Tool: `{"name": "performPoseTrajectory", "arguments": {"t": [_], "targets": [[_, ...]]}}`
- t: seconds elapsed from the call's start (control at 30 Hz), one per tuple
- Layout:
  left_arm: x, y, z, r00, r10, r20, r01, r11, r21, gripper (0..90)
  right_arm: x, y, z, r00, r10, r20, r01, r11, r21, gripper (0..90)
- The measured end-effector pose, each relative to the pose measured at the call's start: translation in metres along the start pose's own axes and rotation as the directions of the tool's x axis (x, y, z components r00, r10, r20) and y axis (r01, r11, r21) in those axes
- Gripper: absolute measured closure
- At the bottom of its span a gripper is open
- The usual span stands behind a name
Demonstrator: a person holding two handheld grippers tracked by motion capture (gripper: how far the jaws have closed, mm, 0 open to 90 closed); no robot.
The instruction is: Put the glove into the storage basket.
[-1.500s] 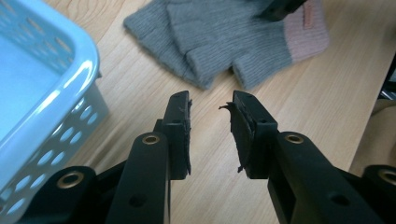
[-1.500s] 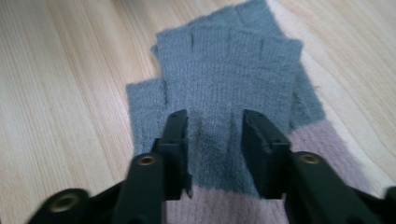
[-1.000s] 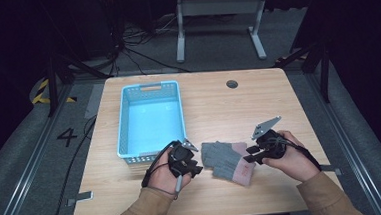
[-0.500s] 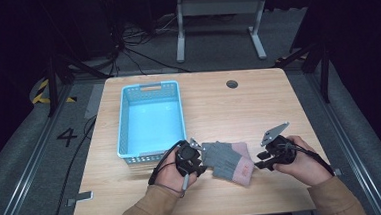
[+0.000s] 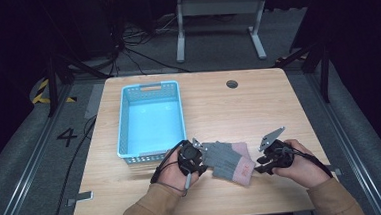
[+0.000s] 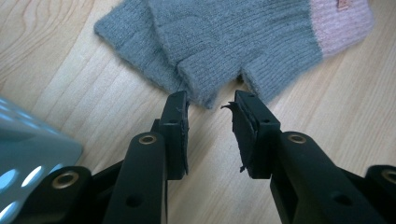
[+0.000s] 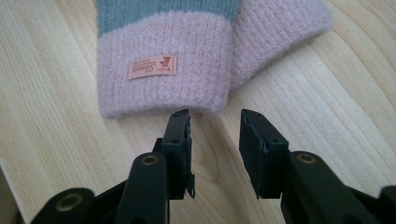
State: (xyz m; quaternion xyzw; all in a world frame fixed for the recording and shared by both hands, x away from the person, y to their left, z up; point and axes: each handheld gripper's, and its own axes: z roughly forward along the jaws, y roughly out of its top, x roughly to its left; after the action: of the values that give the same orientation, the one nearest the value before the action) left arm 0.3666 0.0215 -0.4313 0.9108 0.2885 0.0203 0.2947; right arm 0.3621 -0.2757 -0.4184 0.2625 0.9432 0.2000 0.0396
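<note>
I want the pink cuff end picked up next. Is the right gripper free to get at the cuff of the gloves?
Probably yes. The right gripper has open, empty jaws at the edge of the pink cuff, with bare table around it and nothing between them.

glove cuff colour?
Pink cuff on the grey knitted glove; the right gripper view shows it best.

Grey knit gloves (pink cuffs), stacked, flat on table
</note>
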Motion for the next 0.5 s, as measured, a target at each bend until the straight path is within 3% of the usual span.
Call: {"name": "performPoseTrajectory", "arguments": {"t": [0.3, 0.5], "targets": [[0.0, 0.002, 0.01, 0.9999, 0.004, -0.013, -0.004, 0.9996, 0.026, 66.9, 0.0, 0.0, 0.002, 0.9998, -0.01, 0.017, 0.01, 1.0, -0.01, 66.9], [-0.003, 0.005, 0.014, 0.9995, 0.025, -0.019, -0.024, 0.9989, 0.041, 72.3, 0.002, 0.001, 0.005, 0.9995, -0.018, 0.024, 0.018, 1.0, -0.011, 68.8]]}}
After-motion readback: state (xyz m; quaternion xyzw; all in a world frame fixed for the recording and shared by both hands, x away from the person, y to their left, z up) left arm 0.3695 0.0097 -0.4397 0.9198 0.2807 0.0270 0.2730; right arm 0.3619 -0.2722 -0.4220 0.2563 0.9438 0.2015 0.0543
